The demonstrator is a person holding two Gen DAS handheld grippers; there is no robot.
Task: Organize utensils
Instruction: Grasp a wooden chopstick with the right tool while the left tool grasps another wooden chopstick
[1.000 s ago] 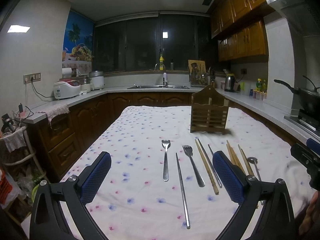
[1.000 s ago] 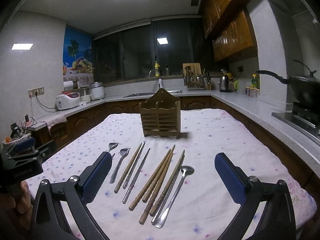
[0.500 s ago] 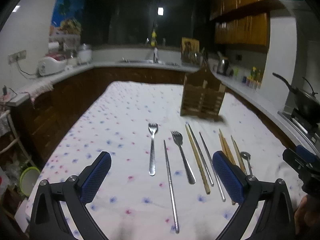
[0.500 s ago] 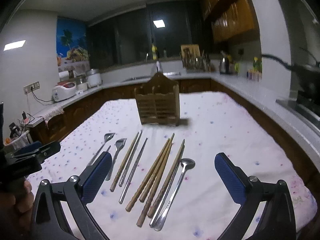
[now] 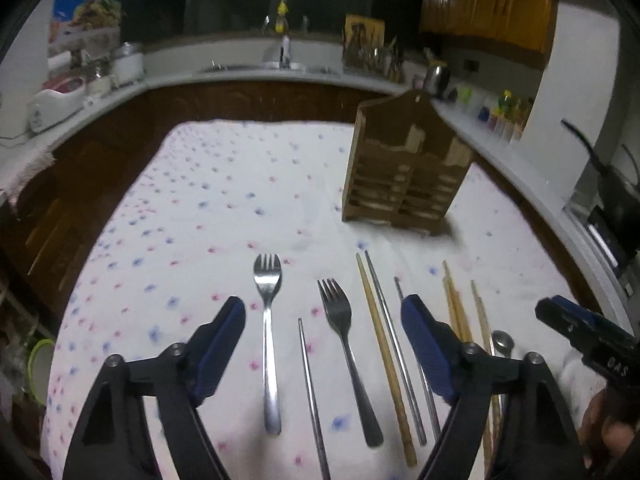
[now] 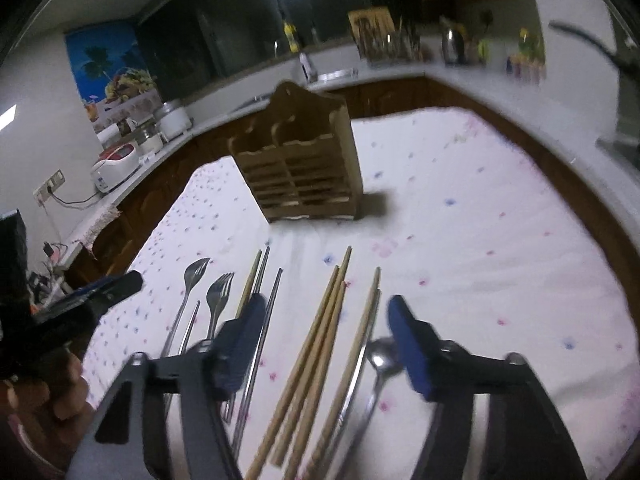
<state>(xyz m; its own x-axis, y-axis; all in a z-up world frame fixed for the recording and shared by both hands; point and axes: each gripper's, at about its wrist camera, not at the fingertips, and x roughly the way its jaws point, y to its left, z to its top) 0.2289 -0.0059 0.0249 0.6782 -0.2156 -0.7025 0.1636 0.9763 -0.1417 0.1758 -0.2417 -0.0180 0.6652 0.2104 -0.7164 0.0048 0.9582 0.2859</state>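
Utensils lie side by side on the flowered cloth (image 5: 192,200), long axes running toward the wooden holder (image 5: 404,168), fork (image 5: 269,320) tines pointing at it. Holder upright beyond them; contents not visible. Left gripper (image 5: 322,344) and right gripper (image 6: 326,338) both closing, jaws apart, gripping nothing; chopsticks (image 6: 320,344) below the right.

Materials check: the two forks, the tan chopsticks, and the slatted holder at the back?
Forks and: look like polished steel, silvery with glints. Tan chopsticks: likely bamboo or wood, matte, pale brown, no shine. Holder: looks like unfinished wood, brown with lighter cut edges; blur hides any grain.
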